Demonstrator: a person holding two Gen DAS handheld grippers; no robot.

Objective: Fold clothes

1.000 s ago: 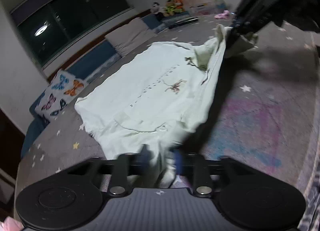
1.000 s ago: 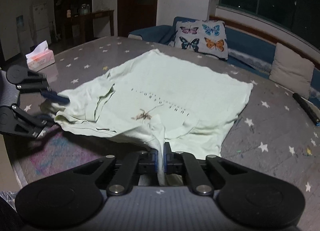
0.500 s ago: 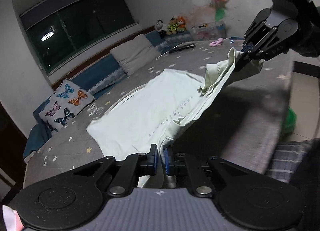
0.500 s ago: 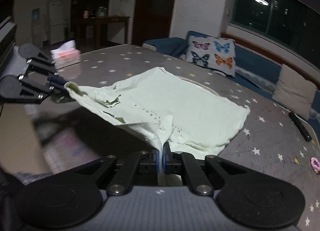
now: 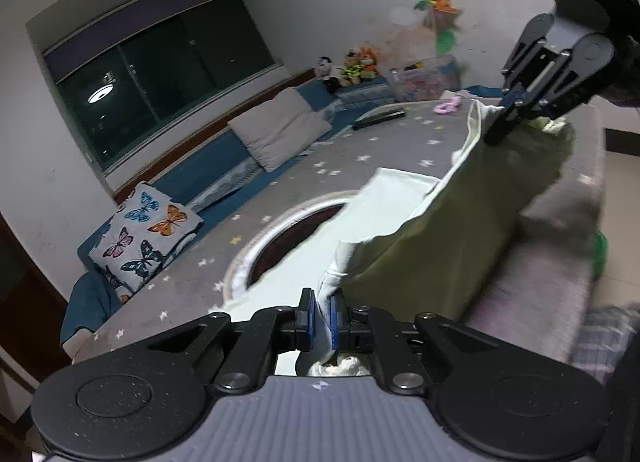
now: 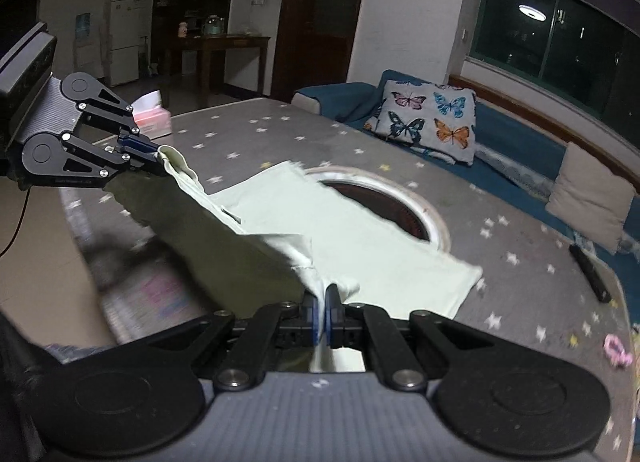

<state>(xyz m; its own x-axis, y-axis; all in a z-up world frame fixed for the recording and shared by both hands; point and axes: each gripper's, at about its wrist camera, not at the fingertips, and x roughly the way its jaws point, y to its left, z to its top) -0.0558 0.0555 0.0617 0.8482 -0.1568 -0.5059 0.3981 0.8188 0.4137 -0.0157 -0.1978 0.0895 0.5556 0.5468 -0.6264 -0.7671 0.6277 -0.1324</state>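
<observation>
While lifted at one edge: pale green T-shirt (image 6: pixel 360 238) trails onto the star-patterned bench (image 6: pixel 280 130).
Left gripper (image 5: pixel 322 316): jaws clenched on shirt.
Right gripper (image 6: pixel 322 316): jaws clenched on shirt.

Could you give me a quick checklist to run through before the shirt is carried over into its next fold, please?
1. Left gripper shut on the shirt: ok, cloth is pinched between its blue pads.
2. Right gripper shut on the shirt: ok, fabric runs up between the fingers.
3. Held edge taut between the two grippers: ok, it spans them with only a slight sag.
4. Far part of the shirt flat on the star-print table cover: ok, though part lies over the round opening.
5. Landing area free of the black remote and pink hair tie: ok, both lie apart from the shirt.
6. Sleeves tucked evenly: cannot tell, the lifted cloth hides them.
</observation>
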